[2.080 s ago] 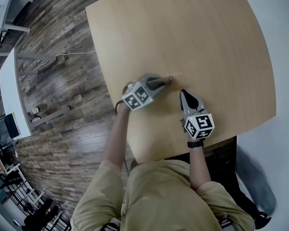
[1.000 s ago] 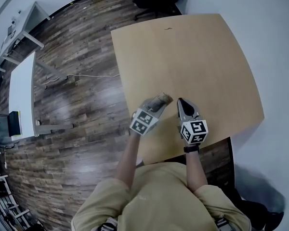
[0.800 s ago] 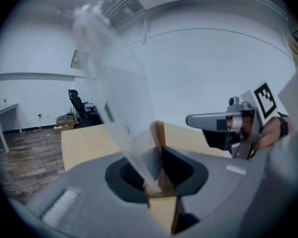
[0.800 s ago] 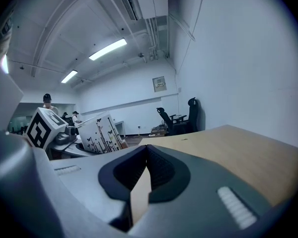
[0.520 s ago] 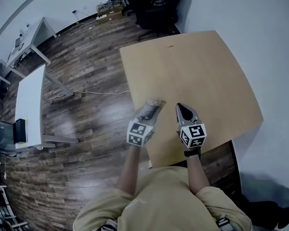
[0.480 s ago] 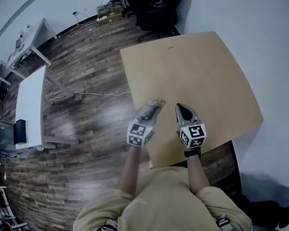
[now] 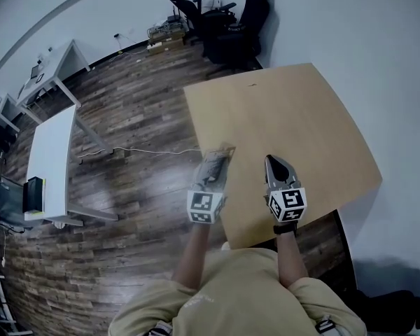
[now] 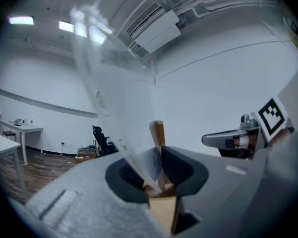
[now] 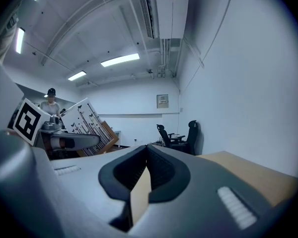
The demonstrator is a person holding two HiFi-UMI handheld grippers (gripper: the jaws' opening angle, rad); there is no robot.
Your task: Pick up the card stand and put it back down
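Observation:
The card stand is a small wooden block carrying a clear upright sheet. My left gripper is shut on the block and holds it in the air over the left edge of the light wooden table. In the left gripper view the block sits pinched between the dark pads, and the sheet leans up to the left. My right gripper hovers over the table's near part, shut with nothing in it. From the right gripper view the held stand shows tilted at the left.
Black office chairs stand beyond the table's far edge. A white desk stands on the dark wood floor to the left. A white wall runs along the table's right side.
The left gripper has carried the card stand leftward, from over the table's near part to its left edge. The right gripper has kept beside it, still shut.

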